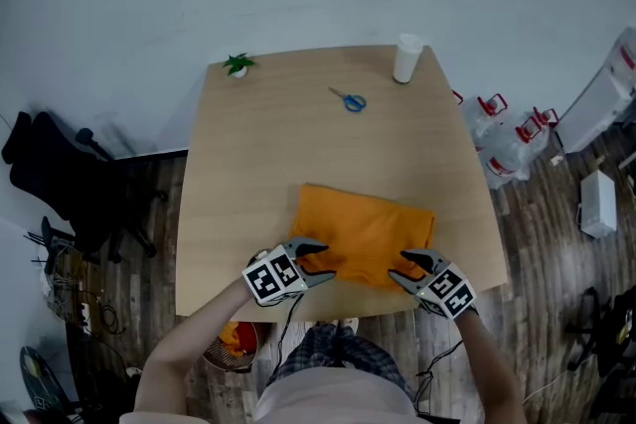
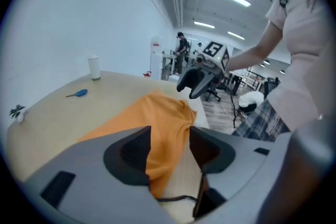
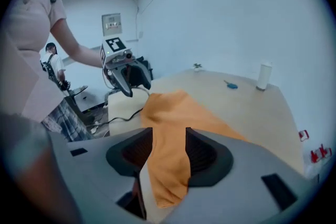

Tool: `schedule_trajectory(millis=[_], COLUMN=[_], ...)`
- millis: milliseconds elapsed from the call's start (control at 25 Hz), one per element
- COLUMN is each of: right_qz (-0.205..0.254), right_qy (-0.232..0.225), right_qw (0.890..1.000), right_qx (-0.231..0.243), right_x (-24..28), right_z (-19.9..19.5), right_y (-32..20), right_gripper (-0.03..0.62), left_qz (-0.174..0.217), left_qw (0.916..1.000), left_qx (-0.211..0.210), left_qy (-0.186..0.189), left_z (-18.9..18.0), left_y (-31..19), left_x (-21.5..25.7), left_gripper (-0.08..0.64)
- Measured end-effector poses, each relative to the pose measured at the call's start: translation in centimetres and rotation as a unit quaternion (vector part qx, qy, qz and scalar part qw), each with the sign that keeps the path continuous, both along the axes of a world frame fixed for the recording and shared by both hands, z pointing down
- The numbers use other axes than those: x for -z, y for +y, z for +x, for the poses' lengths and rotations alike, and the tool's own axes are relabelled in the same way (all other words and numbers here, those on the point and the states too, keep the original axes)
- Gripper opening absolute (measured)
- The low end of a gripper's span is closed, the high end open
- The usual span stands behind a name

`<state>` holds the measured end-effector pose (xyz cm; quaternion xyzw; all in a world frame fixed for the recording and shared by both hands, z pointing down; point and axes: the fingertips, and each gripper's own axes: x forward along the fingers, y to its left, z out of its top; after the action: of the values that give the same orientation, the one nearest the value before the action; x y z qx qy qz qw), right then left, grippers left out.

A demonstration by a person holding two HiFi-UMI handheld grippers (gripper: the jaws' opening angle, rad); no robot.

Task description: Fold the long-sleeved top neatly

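Observation:
The orange long-sleeved top [image 1: 363, 231] lies folded into a rough rectangle near the front edge of the wooden table [image 1: 248, 164]. My left gripper [image 1: 323, 263] hovers over its near left corner and my right gripper [image 1: 399, 268] over its near right corner. In the left gripper view the left gripper [image 2: 170, 136] is open, with the top [image 2: 157, 113] showing on the table through the gap between the jaws. In the right gripper view the right gripper [image 3: 169, 139] is open too, above the edge of the top [image 3: 178, 113]. Neither gripper lifts any cloth.
Blue-handled scissors [image 1: 349, 100], a white cup [image 1: 407, 59] and a small green plant [image 1: 238, 66] sit at the table's far side. A black chair [image 1: 60, 184] stands on the floor at the left. Bags [image 1: 507, 139] and boxes are on the floor at the right.

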<state>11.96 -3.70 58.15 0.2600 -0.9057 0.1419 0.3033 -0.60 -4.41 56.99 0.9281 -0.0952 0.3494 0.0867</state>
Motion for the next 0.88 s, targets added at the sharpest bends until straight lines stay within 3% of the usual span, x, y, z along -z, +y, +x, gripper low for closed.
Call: schedule_trajectory(millis=[120, 240, 320, 440, 600, 760, 880], right_qz=[0.04, 0.092, 0.137, 0.185, 0.227, 0.261, 0.272], right_qy=[-0.046, -0.077, -0.08, -0.1, -0.137, -0.161, -0.176], right_qw=[0.996, 0.983, 0.971, 0.947, 0.909, 0.873, 0.855], right_qx=[-0.071, -0.141, -0.181, -0.243, -0.322, -0.378, -0.404], right_x=[3.7, 7.0, 8.9, 11.5, 14.3, 16.4, 17.4], right_z=[2.2, 4.7, 6.6, 9.6, 13.3, 16.5, 17.8], right_y=[-2.9, -5.3, -6.3, -7.1, -7.8, -8.3, -8.4], right_gripper=[0.176, 0.133, 0.089, 0.064, 0.016, 0.009, 0.009], left_qz=[0.023, 0.07, 0.107, 0.145, 0.168, 0.189, 0.207], left_qw=[0.996, 0.982, 0.9654, 0.9328, 0.8946, 0.8713, 0.8552], left_qx=[0.069, 0.149, 0.209, 0.294, 0.368, 0.408, 0.43], left_qy=[0.053, 0.092, 0.114, 0.15, 0.189, 0.197, 0.203], left_z=[-0.9, -2.7, -4.3, -7.0, -10.0, -11.5, -11.9], left_y=[-3.3, -6.7, -8.5, -10.7, -12.4, -13.2, -13.5], left_x=[3.9, 7.3, 9.4, 12.0, 14.3, 15.3, 16.2], left_gripper=[0.223, 0.147, 0.09, 0.027, 0.005, 0.003, 0.002])
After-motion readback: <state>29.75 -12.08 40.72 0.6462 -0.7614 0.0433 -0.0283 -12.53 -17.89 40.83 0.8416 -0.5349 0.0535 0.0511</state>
